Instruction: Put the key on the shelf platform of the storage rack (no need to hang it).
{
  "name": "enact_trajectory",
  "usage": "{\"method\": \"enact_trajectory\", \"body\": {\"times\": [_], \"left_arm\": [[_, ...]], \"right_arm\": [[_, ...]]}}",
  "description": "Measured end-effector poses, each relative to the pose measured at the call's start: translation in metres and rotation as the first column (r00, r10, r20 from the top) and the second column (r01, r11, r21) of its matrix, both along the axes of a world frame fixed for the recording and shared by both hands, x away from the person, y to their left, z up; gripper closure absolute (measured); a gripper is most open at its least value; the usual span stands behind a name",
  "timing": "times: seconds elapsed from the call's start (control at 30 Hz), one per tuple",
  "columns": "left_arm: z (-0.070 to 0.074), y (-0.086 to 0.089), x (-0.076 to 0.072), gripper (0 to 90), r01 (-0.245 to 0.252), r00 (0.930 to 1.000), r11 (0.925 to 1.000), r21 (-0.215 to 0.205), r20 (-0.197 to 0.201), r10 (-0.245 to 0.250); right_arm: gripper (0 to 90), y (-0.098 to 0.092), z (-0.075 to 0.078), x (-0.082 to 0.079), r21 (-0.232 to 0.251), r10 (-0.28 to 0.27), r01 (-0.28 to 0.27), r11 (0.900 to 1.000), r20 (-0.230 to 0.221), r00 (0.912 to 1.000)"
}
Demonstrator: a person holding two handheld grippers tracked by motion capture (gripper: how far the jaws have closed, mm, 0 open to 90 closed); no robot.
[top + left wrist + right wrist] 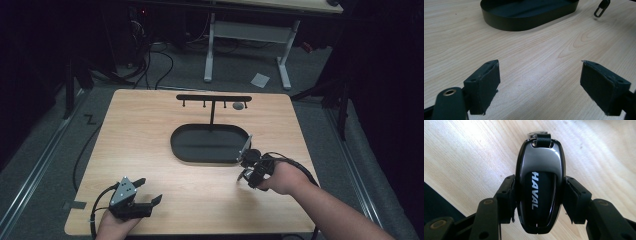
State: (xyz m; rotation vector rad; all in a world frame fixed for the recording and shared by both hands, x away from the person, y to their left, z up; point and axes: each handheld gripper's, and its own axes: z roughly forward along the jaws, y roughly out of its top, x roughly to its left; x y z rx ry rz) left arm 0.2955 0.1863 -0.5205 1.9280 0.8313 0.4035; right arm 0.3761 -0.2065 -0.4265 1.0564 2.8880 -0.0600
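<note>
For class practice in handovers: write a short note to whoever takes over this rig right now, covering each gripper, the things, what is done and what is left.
Right gripper: shut on the black car key fob, beside the right end of the oval black tray.
Left gripper: open, holding nothing, near the table's front left edge.
Black hook rack stands at the tray's back.
Done: fob gripped.
Left: probably placing the fob in the tray or hanging it on the rack.

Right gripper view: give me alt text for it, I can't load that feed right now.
A glossy black car key fob lettered HAVAL in white is clamped by its sides in the right tongs. A short black strap loop leaves its far end. Below lies the light wooden tabletop, with a dark edge at lower left.
</note>
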Motion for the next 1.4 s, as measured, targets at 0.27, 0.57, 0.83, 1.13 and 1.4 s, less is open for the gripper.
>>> {"method": "enact_trajectory", "body": {"times": [0.27,0.57,0.83,1.13,1.4], "left_arm": [[0.0,0.002,-0.001,16.9,-0.006,1.0,1.0,-0.001,-0.001,0.006],[0.0,0.004,-0.002,16.9,-0.013,0.9999,0.9999,-0.005,0.004,0.013],[0.0,0.005,-0.003,16.9,-0.015,0.9999,0.9999,-0.005,0.003,0.015],[0.0,0.007,-0.003,16.9,-0.018,0.9998,0.9998,-0.011,0.003,0.018],[0.0,0.008,-0.003,16.9,-0.016,0.9999,0.9998,-0.009,-0.004,0.016]], "right_arm": [[49.0,0.007,0.022,0.01,-0.008,0.012,-0.012,1.0,0.023,0.9997],[49.0,0.024,0.034,0.031,-0.003,0.023,-0.023,1.0,0.044,0.9988],[49.0,0.036,0.031,0.057,0.007,0.016,-0.017,1.0,0.062,0.998],[49.0,0.052,0.018,0.094,0.009,-0.007,0.007,1.0,0.064,0.9979],[49.0,0.068,0.007,0.116,0.029,-0.016,0.014,0.999,0.06,0.9981]]}}
